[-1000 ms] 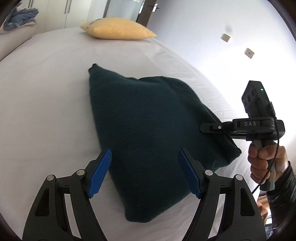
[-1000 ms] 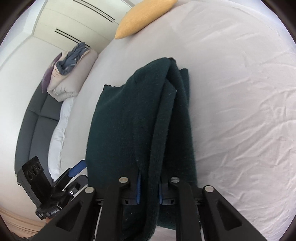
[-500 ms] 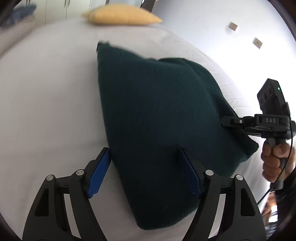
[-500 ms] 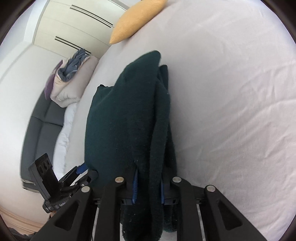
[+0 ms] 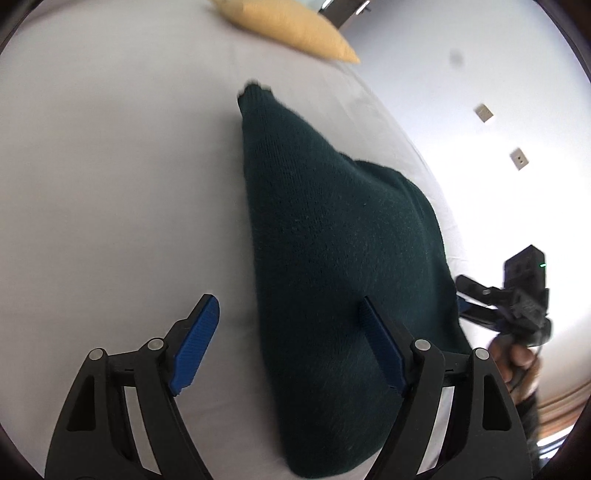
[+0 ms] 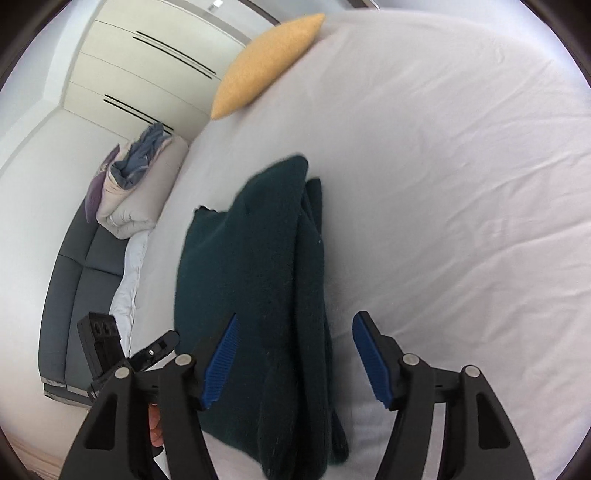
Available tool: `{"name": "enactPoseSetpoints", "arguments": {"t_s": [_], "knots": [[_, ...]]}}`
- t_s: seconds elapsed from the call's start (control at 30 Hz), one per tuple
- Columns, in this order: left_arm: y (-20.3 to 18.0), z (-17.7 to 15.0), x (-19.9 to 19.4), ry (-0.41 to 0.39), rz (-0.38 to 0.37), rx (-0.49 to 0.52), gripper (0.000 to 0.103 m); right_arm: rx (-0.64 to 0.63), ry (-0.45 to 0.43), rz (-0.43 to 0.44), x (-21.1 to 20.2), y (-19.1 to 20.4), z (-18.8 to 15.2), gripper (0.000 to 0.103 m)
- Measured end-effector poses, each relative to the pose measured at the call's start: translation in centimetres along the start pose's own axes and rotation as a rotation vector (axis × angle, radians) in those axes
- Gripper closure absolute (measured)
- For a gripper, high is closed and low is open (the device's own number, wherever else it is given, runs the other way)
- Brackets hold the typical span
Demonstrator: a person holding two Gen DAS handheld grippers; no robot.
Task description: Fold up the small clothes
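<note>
A dark green knitted garment [image 5: 332, 266] lies folded in a thick bundle on the white bed sheet [image 5: 110, 184]. It also shows in the right wrist view [image 6: 258, 288], with stacked folds along its right side. My left gripper [image 5: 291, 343] is open; its left finger is over the sheet, its right finger over the garment's near part. My right gripper [image 6: 295, 358] is open and straddles the garment's near end without holding it. The right gripper shows in the left wrist view [image 5: 476, 299] at the garment's right edge. The left gripper shows at the lower left of the right wrist view [image 6: 147, 354].
A yellow pillow [image 5: 288, 26] lies at the far end of the bed, also in the right wrist view [image 6: 266, 62]. A pile of bedding [image 6: 136, 181] sits on a grey sofa [image 6: 77, 288] beside the bed. White wardrobes [image 6: 147, 66] stand behind.
My right gripper was shut on the garment's fold and is now open, with the garment let go on the bed. The left gripper stayed open and moved in closer.
</note>
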State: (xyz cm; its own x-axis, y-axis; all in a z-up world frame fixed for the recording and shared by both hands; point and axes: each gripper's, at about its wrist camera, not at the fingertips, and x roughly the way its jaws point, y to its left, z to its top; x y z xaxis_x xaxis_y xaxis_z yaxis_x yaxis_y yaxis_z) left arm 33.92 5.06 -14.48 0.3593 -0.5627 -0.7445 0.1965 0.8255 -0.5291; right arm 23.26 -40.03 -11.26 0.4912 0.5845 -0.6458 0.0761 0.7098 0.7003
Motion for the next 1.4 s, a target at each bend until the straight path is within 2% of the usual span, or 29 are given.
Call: {"name": "enactPoseSetpoints", "arguments": {"t_s": [0.17, 0.2, 0.27, 0.3, 0.4, 0.53, 0.63, 0.73, 0.8, 0.9, 1.1, 1.3, 1.4], "knots": [[0.5, 0.4, 1.3, 0.035, 0.004, -0.019, 0.026, -0.052, 0.042, -0.036, 3.1, 1.2, 0.6, 0.040], [0.1, 1.2, 1.6, 0.039, 0.020, -0.012, 0.028, -0.073, 0.048, -0.061, 3.4, 1.4, 0.7, 0.048], [-1.3, 1.3, 2.0, 0.058, 0.038, 0.018, 0.047, -0.085, 0.058, -0.084, 3.9, 1.7, 0.5, 0.056], [-1.8, 1.3, 2.0, 0.067, 0.043, 0.023, 0.054, -0.091, 0.061, -0.093, 4.1, 1.9, 0.5, 0.060], [-3.3, 1.4, 2.2, 0.066, 0.110, 0.078, 0.059, -0.105, 0.051, -0.125, 4.3, 2.3, 0.1, 0.066], [-4.2, 0.8, 1.9, 0.057, 0.142, 0.103, 0.066, -0.148, 0.023, -0.181, 4.4, 3.3, -0.6, 0.070], [-5.7, 0.5, 1.8, 0.042, 0.189, 0.147, 0.069, -0.250, 0.001, -0.303, 4.6, 5.8, -1.3, 0.075], [-6.6, 0.2, 0.7, 0.020, 0.208, 0.166, 0.072, -0.419, -0.027, -0.487, 5.1, 9.5, -2.7, 0.078], [-6.9, -0.3, -0.4, 0.007, 0.222, 0.179, 0.072, -0.477, -0.050, -0.535, 4.9, 11.2, -3.6, 0.079], [-7.8, -1.0, -2.9, -0.031, 0.259, 0.209, 0.072, -0.480, -0.066, -0.502, 3.9, 12.9, -4.7, 0.080], [-6.9, -4.1, -9.3, -0.095, 0.314, 0.232, 0.072, -0.539, -0.094, -0.458, 2.6, 18.1, -9.3, 0.080], [-3.0, -8.3, -14.6, -0.107, 0.359, 0.210, 0.072, -0.576, -0.070, -0.396, 3.2, 22.5, -15.0, 0.080], [-0.7, -10.0, -15.9, -0.104, 0.375, 0.182, 0.072, -0.570, -0.047, -0.365, 4.3, 23.8, -17.6, 0.081]]}}
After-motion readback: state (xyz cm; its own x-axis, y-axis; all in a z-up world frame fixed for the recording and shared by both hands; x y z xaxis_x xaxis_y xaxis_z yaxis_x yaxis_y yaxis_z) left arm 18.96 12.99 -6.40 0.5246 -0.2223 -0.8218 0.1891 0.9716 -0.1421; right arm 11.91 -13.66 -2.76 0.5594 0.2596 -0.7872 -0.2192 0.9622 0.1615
